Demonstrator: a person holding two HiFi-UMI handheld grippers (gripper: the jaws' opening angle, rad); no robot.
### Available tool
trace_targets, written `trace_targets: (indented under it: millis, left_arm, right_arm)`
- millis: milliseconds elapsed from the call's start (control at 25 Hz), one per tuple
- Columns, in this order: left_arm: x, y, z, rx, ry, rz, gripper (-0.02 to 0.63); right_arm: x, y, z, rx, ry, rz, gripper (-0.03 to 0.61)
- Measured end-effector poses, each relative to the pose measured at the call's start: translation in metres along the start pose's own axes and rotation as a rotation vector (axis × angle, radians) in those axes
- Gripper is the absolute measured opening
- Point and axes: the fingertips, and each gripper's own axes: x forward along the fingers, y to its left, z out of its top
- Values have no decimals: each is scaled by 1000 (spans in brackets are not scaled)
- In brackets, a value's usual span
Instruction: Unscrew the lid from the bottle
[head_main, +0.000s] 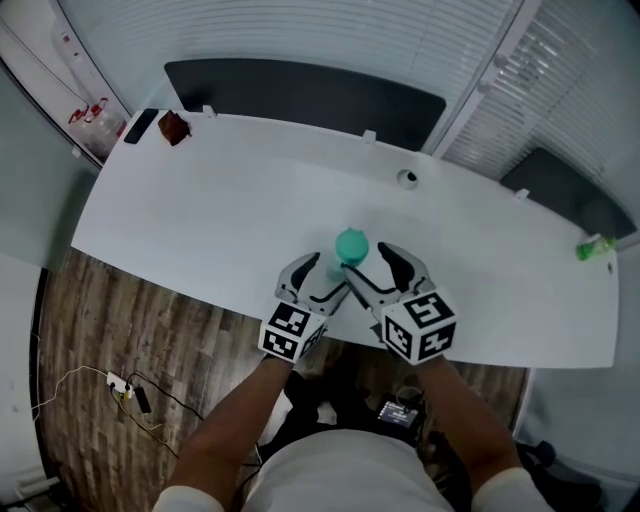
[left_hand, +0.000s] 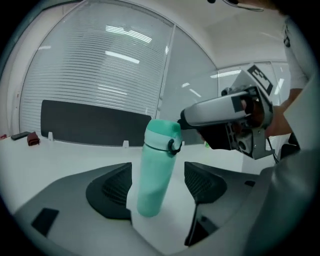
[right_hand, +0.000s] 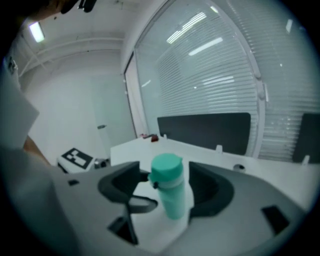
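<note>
White table (head_main: 200, 220), long and nearly bare, fills the head view from above, with both of the person's arms reaching in from its near edge. Two grey grippers meet there, the left gripper (head_main: 318, 280) and the right gripper (head_main: 378, 270), angled toward each other like a narrow V.

Just beyond their tips stands a mint-green bottle (left_hand: 156, 175), on its base on the tabletop. Its long axis runs straight up; the lean seen in the left gripper view probably comes from that camera's own tilt.

The left gripper's jaws are spread wide with the bottle's body between them. The left pad is close and the right pad stands clearly off, so neither presses. The right gripper's jaws are equally wide, the bottle (right_hand: 172, 192) sits between them, and a gap shows on each side.

Smallest is the darker green lid (left_hand: 162, 134), seated on top, with the right gripper's jaw tip level with it. Both grippers are about equally near; the left seems placed for the body, the right for the lid.
</note>
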Motion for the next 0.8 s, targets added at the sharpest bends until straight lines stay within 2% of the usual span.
trace_targets:
  millis: [240,360,640,800]
  left_arm:
    - [31,1,-10,30,43,49,336]
    - [43,-2,-11,50,56,49,336]
    - [52,5,-3,45,42,76,333]
    - [51,5,-3,54,47,13,322]
  right_arm:
    - [29,-1,-6,-31,68,-39,318]
    - [39,-3,-9,-39,108,-54,318]
    - [46,-7,-12,-66,133,-95,314]
    - [47,-7,-11,-100,142,-50,313]
